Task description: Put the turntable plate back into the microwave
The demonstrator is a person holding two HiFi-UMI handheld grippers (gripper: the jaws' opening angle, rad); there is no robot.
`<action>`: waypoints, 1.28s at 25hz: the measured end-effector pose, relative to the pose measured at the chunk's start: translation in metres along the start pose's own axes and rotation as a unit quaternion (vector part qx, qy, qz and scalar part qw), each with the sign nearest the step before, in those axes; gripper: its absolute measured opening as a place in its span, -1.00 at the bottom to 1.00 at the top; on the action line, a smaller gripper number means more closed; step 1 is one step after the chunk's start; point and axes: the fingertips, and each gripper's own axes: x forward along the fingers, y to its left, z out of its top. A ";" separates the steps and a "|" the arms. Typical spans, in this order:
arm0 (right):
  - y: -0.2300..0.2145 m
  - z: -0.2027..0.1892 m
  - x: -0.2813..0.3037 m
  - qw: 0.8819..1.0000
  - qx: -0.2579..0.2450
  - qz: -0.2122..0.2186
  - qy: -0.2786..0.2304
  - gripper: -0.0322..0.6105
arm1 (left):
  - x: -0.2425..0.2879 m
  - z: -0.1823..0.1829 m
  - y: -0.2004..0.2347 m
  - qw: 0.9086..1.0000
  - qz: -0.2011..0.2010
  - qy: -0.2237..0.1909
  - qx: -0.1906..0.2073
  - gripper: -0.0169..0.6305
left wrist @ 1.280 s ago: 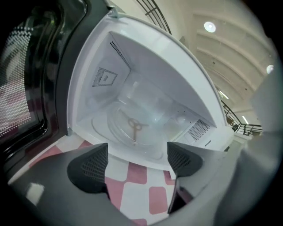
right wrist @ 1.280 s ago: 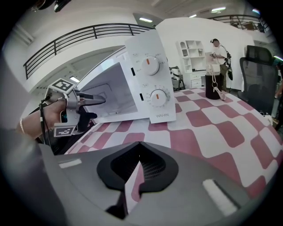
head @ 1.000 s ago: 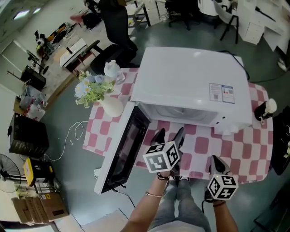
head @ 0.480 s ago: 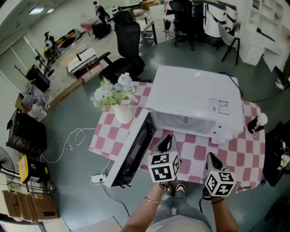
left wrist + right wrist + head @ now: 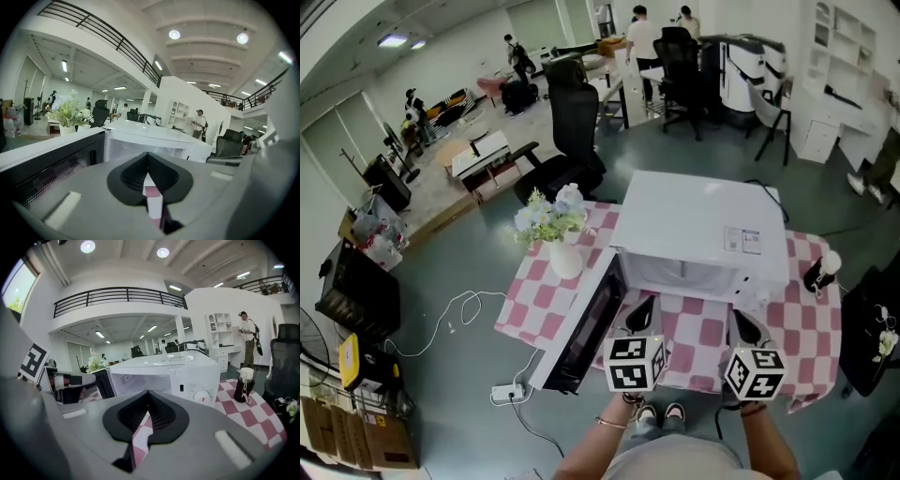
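A smooth, glossy white casing is seen on the microwave [image 5: 698, 230]; its door [image 5: 589, 330] is faced with a dark, shiny panel. The checked cloth [image 5: 811, 314] is matt.

**Illumination:** bright, even, indoor, from overhead.
**Sources:** round recessed white ceiling lamps [image 5: 174, 34] and long white strip lights [image 5: 64, 65], all burnt out to plain white. A daylit window [image 5: 14, 284] sits at the upper left edge of the right gripper view.
**Shadows:** soft and faint throughout.
**Glare:** the boxy white microwave oven [image 5: 703, 225] is washed nearly featureless on top in the head view.
**Distortion:** heavy fisheye in all three views. The black metal balcony railing [image 5: 98, 28] bows, and a black vignette rings both gripper views.
**Focus:** the nearest foreground is soft in both gripper views and the distance reasonably crisp. The head view softens toward its edges.
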 end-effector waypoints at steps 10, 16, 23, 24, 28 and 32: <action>-0.011 0.018 -0.004 0.999 -0.007 -0.020 -0.027 -0.87 | 0.004 -0.007 -0.004 1.000 -0.012 0.007 0.009 -0.95; -0.011 0.018 -0.003 0.999 -0.012 -0.023 -0.022 -0.87 | 0.006 -0.002 -0.004 1.000 -0.014 0.005 0.018 -0.95; -0.013 0.020 -0.001 0.999 -0.017 -0.023 -0.025 -0.87 | 0.007 -0.001 -0.005 1.000 -0.020 0.007 -0.002 -0.95; -0.013 0.021 -0.002 0.999 -0.017 -0.023 -0.025 -0.87 | 0.007 0.000 -0.005 1.000 -0.019 0.007 -0.001 -0.95; -0.015 0.022 -0.002 0.999 -0.018 -0.023 -0.025 -0.87 | 0.007 0.001 -0.004 1.000 -0.015 0.006 0.001 -0.95; -0.018 0.018 -0.003 0.999 -0.018 -0.024 -0.022 -0.87 | 0.007 -0.001 -0.005 1.000 -0.013 0.005 0.002 -0.95</action>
